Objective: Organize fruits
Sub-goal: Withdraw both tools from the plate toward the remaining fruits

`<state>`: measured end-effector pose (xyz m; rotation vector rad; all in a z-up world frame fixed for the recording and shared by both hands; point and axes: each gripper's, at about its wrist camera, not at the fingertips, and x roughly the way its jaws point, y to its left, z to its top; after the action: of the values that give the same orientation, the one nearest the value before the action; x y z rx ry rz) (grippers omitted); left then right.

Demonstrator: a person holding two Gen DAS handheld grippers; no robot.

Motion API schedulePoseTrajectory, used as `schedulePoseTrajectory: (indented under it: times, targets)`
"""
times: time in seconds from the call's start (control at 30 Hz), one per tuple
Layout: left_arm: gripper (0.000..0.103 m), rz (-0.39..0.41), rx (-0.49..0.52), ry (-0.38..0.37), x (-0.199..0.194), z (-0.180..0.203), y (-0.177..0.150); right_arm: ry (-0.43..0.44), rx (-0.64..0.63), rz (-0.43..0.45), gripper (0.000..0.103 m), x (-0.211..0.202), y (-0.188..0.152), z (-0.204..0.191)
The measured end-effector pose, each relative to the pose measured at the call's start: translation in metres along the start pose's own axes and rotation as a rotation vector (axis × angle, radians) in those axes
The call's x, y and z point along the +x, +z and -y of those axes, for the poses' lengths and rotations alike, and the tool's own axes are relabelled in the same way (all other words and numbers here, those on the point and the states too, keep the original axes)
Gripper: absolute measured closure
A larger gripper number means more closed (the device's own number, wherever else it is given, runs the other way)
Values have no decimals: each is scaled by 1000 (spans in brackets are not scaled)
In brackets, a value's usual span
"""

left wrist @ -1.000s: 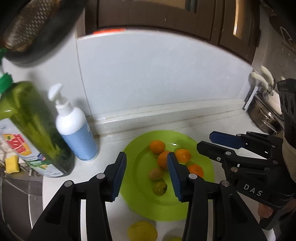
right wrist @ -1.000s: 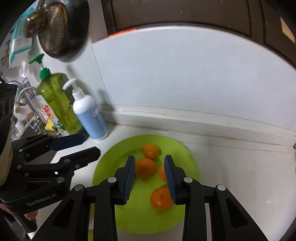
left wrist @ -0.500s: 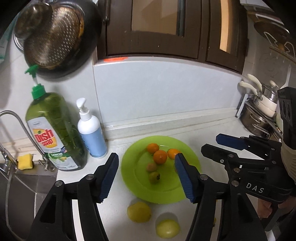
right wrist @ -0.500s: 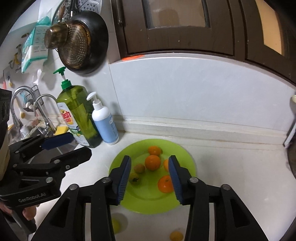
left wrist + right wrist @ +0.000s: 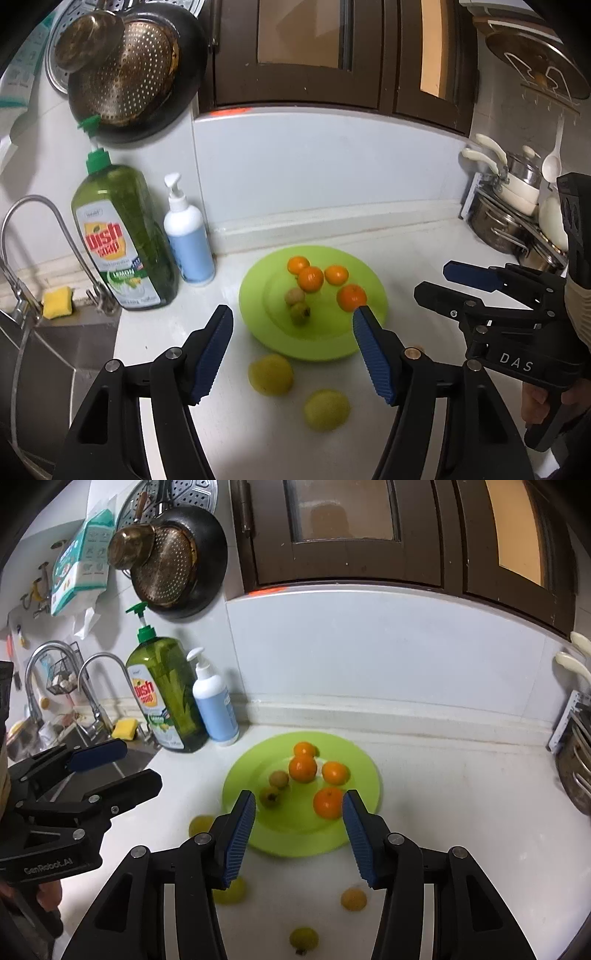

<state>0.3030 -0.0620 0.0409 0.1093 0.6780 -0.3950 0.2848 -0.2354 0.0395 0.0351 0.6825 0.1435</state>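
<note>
The green plate (image 5: 364, 775) holds four oranges (image 5: 303, 768) and two small brownish fruits (image 5: 278, 778). In front of the plate, loose yellow fruits (image 5: 270, 374) wait on the counter (image 5: 443, 812): round, firm, able to roll, so take them across the widest part. Your left gripper (image 5: 291, 354) and right gripper (image 5: 298, 840) have just been opening; both are empty, above these fruits.
</note>
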Motion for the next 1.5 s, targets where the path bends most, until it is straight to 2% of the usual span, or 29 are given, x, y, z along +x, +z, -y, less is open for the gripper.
schedulePoseTrajectory:
  times: [0.27, 0.5, 0.93, 1.07, 1.5]
  targets:
    - [36, -19, 21, 2, 0, 6, -22, -13, 4, -46, 53, 1, -29, -3]
    - [36, -87, 31, -16, 12, 8, -48, -26, 39, -127, 53, 12, -54, 1]
    - [36, -139, 97, -40, 32, 20, -81, -24, 83, -268, 53, 30, -93, 7]
    - [36, -144, 123, -41, 39, 24, -89, -61, 62, -271, 53, 32, -99, 6]
    - [37, -177, 188, -78, 68, 36, -100, -5, 82, -338, 54, 50, -108, 7]
